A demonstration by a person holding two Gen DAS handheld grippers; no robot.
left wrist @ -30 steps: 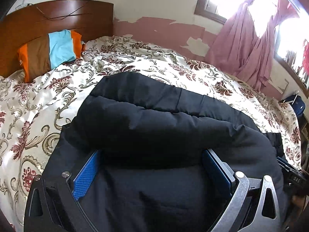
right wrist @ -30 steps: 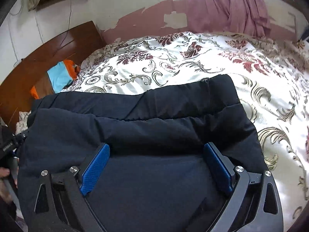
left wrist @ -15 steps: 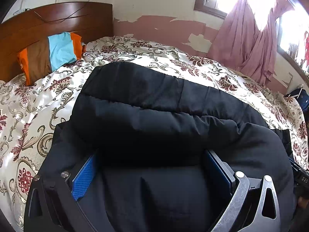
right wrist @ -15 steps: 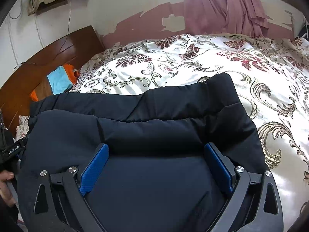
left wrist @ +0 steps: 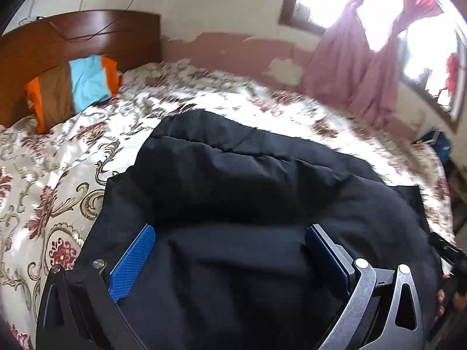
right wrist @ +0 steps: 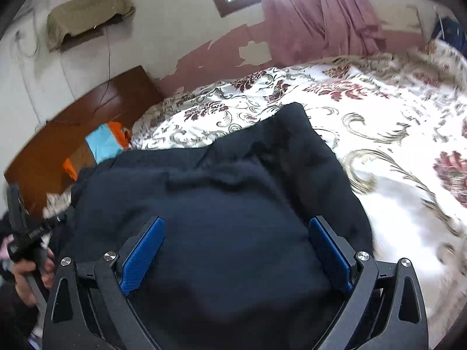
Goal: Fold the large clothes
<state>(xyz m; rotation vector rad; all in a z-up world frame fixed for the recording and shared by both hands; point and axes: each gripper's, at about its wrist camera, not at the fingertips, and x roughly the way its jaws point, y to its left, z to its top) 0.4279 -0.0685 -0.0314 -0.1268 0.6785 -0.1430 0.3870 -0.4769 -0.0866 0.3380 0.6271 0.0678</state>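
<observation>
Jacket: a dark padded jacket (left wrist: 248, 180) lies bunched on the bed, spread across its near part; in the right wrist view (right wrist: 233, 204) it fills the foreground, with one end reaching toward the middle of the bed.
Left gripper: the left gripper (left wrist: 230, 256) has its blue pads wide apart, with jacket fabric heaped up between them; I cannot tell whether they pinch it.
Right gripper: the right gripper (right wrist: 235, 250) is likewise spread wide, with dark fabric bulging between the pads; any grip is hidden.
Bed: the bed (right wrist: 379, 122) is covered by a white satin spread with maroon flowers and gold scrolls.
Pillow: an orange, brown and light-blue pillow (left wrist: 73, 87) leans against the wooden headboard (left wrist: 58, 40).
Curtain: a pink curtain (left wrist: 364, 67) hangs by the bright window.
</observation>
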